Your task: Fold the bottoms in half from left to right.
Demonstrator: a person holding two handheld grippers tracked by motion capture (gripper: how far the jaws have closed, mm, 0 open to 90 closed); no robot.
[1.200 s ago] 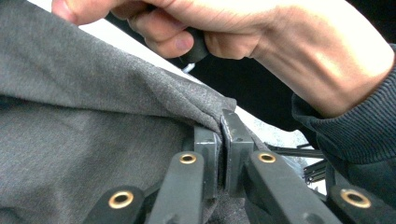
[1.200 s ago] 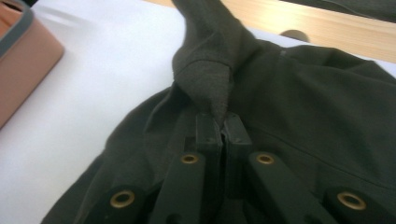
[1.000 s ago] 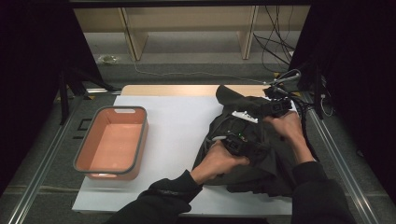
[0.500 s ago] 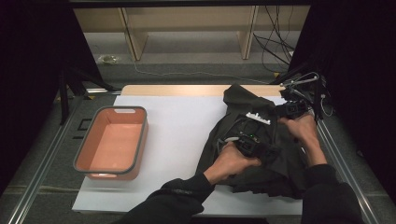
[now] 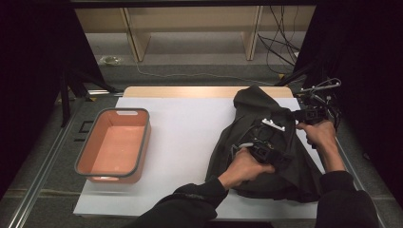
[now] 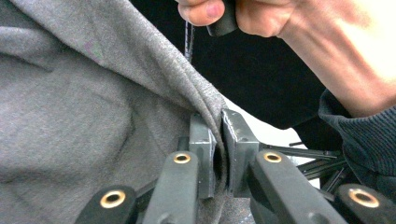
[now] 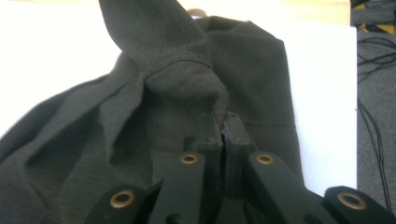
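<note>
A salmon bin [image 5: 113,147] sits empty at nine o'clock on the white table [image 5: 185,123]. The dark garment [image 5: 266,147] lies bunched at three o'clock, one peak raised toward twelve. The left gripper [image 6: 218,140] pinches a fold of it; its jaws have just been easing apart a little, cloth between the pads. At the far right, the right gripper [image 7: 223,128] is clamped tight on a bunched edge. The fabric looks soft, light and limp, so it should drape and sag wherever unsupported and not slip much. Best held at a seam or hem, two points well apart.
</note>
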